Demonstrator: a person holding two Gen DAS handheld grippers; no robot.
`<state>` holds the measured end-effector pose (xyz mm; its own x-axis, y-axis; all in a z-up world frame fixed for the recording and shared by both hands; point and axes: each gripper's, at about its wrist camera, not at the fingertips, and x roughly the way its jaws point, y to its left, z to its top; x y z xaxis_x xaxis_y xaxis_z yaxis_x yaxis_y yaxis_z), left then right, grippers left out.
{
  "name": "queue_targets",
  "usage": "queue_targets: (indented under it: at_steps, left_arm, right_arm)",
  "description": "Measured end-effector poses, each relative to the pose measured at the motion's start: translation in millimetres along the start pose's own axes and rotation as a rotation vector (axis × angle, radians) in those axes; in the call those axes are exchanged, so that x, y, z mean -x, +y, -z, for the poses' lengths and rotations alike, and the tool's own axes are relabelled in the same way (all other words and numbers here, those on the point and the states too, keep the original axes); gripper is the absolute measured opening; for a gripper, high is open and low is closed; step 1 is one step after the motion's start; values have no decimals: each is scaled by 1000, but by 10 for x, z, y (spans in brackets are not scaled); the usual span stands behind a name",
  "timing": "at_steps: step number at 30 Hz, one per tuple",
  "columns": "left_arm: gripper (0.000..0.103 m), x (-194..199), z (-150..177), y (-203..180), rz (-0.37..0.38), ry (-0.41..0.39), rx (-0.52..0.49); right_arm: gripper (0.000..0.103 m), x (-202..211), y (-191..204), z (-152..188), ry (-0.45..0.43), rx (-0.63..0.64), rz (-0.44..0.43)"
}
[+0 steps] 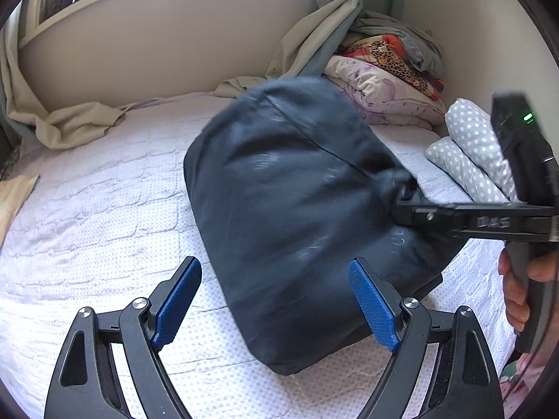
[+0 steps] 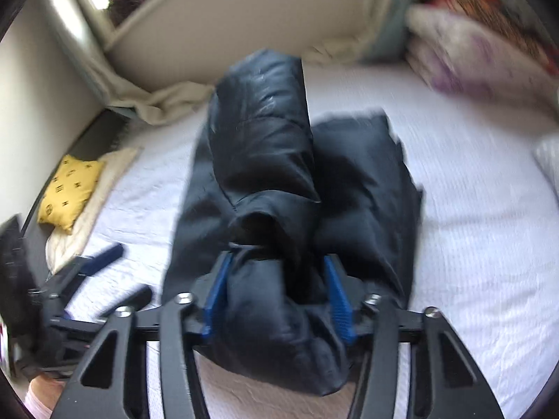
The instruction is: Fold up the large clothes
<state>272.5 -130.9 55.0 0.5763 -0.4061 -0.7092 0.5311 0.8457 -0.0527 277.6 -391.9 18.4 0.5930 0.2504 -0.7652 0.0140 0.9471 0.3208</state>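
Bunching between its clenched blue pads, the dark jacket [image 2: 279, 181] fills the right gripper [image 2: 276, 300], marked "DAS", beside the released, empty left gripper [image 1: 276, 300].

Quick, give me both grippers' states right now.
Left gripper: open, holding nothing.
Right gripper: closed on the dark jacket.

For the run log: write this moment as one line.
stage: folding | left tongs: open, empty | right tongs: shut on dark jacket | bed: jacket on it
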Motion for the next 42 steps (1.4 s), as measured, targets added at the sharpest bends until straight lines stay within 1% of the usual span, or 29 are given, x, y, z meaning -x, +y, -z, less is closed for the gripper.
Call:
queue_targets:
  at_steps: [3, 5, 10, 11, 13, 15, 16, 17, 18, 19, 20, 22, 23, 25, 28, 29, 31, 33, 35, 38, 39, 42]
  left_arm:
    - [89, -25, 24, -78, -4, 5, -33]
    - [89, -67, 50, -168, 6, 12, -59]
    - [89, -239, 124, -427, 48, 52, -113]
    - [89, -311, 138, -467, 48, 77, -121]
    - [89, -517, 188, -501, 15, 149, -130]
    - [92, -583, 206, -478, -12, 153, -122]
    - [92, -598, 194, -439, -11, 153, -100]
    - [92, -604, 181, -416, -6, 154, -84]
    - [92, -612, 168, -378, 3, 158, -64]
    - [93, -614, 166, -346, 8, 161, -57]
    - [93, -617, 167, -328, 10, 164, -57]
    - [93, -623, 173, -328, 10, 166, -65]
    - [93, -625, 177, -335, 9, 166, -67]
    - [93, -619, 190, -348, 6, 166, -69]
    - [93, -611, 198, -349, 6, 166, -69]
    - [93, -613, 198, -353, 7, 166, -71]
    - [93, -612, 202, -378, 4, 165, -78]
    - [93, -582, 221, -384, 9, 160, -81]
    - [93, -531, 227, -341, 31, 159, -71]
    - [93, -398, 218, -155, 86, 145, -14]
    - [92, -333, 204, -33, 102, 132, 17]
    - [94, -233, 174, 333, 148, 114, 109]
  right_arm:
    - [31, -72, -207, 91, 52, -51, 50]
    - [29, -82, -296, 155, 80, -78, 59]
    - [26, -197, -339, 376, 140, -78, 104]
    - [26, -243, -346, 420, 151, -79, 110]
    - [26, -281, -373, 431, 147, -85, 102]
    - [28, -214, -384, 384, 119, -91, 79]
    - [34, -142, -370, 346, 95, -89, 58]
    - [51, -45, -339, 302, 59, -83, 51]
    - [70, 58, -301, 261, 14, -70, 64]
    - [76, 147, -271, 233, -31, -55, 83]
    - [79, 238, -232, 196, -83, -33, 108]
    - [79, 305, -184, 122, -124, 0, 119]
    - [79, 298, -179, 84, -123, 2, 109]
    - [79, 215, -203, 29, -104, -14, 103]
    - [81, -16, -207, 11, -41, -26, 100]
    - [83, -106, -217, 17, -16, -25, 105]
    - [87, -249, -252, 39, 15, -26, 147]
    - [96, -402, -324, 76, 54, -37, 162]
    - [102, -510, -415, 99, 74, -47, 165]
    - [102, -653, -611, 96, 110, -136, 82]
    - [102, -666, -671, 97, 115, -166, 46]
    - [102, -645, -698, 87, 110, -160, 20]
